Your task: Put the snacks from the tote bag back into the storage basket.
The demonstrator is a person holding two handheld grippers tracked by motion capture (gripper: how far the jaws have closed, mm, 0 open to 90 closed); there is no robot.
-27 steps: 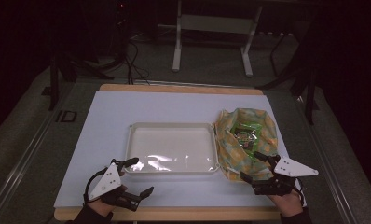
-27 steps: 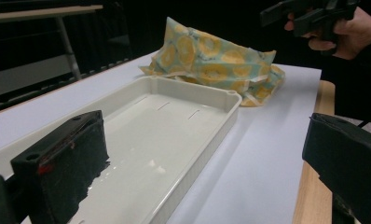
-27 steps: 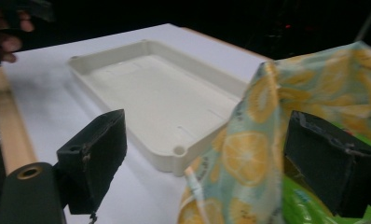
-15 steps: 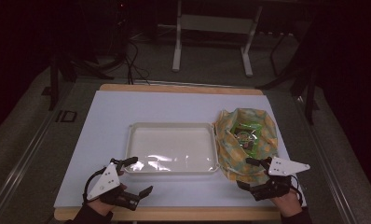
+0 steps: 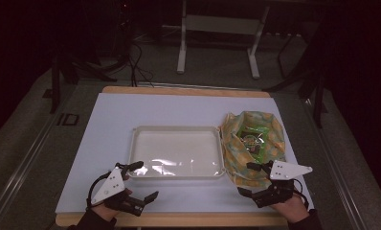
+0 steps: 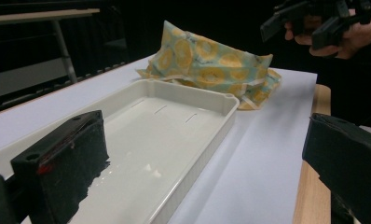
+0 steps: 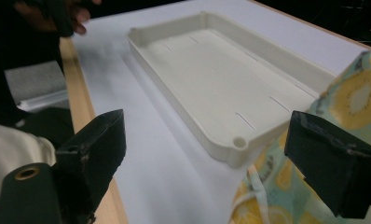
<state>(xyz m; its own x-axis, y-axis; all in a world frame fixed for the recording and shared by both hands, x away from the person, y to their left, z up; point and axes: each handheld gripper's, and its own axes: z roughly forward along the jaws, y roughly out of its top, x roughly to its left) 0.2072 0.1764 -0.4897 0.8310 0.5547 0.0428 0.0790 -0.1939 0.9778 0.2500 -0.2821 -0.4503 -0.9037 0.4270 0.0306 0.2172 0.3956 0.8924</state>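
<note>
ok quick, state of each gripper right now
left gripper: open, holding nothing, by the white tray
right gripper: open, holding nothing, at the near edge of the fruit-print bag

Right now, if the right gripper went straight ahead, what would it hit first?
Probably the near corner of the tray, with the bag brushing its right jaw; the right gripper stands open. Depth is hard to judge.

Tray [image 5: 176, 152]: cream plastic, smooth, glossy, with light glare on its floor. Bag [image 5: 253, 139]: soft printed cloth, matt, creased. Table [image 5: 179, 219]: pale wood edge under a matt white paper-like sheet [image 5: 131, 110]. My tools' pads [image 7: 92, 144]: black, matt, slightly rough.
</note>
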